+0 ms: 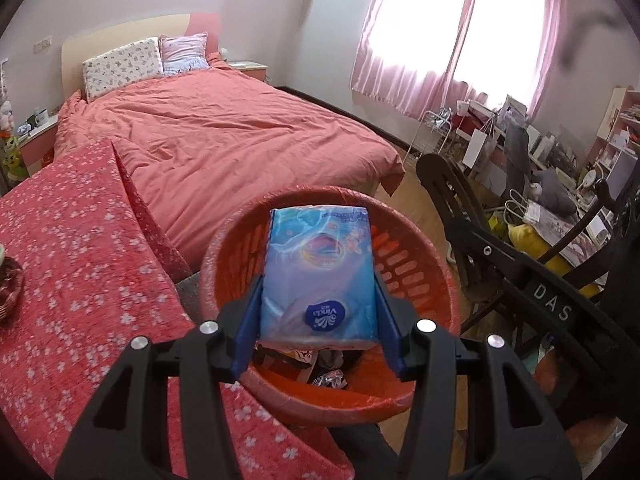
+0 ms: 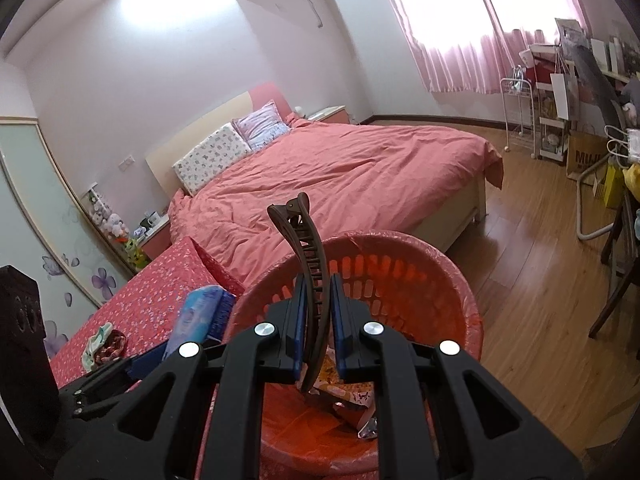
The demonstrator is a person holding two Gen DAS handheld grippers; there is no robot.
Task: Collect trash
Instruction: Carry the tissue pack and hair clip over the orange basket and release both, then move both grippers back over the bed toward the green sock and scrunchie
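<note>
The left gripper [image 1: 318, 300] clamped its jaws on a blue tissue pack [image 1: 319, 276] above the red trash basket [image 1: 420, 264]. The right gripper [image 2: 318, 320], at its three o'clock, pinched a brown hair clip [image 2: 306, 264] over the same basket.

The mouth of the red basket [image 1: 420, 280] is left open at the centre of both views, and only a few wrappers [image 2: 352, 396] are seen on its bottom. In the left wrist view, the basket's left rim is hemmed in by a flowered red cloth surface [image 1: 80, 260], and a dark chair [image 1: 452, 216] stands close at right. Bare wooden floor [image 2: 520, 280] is seen at the right of the right wrist view.
</note>
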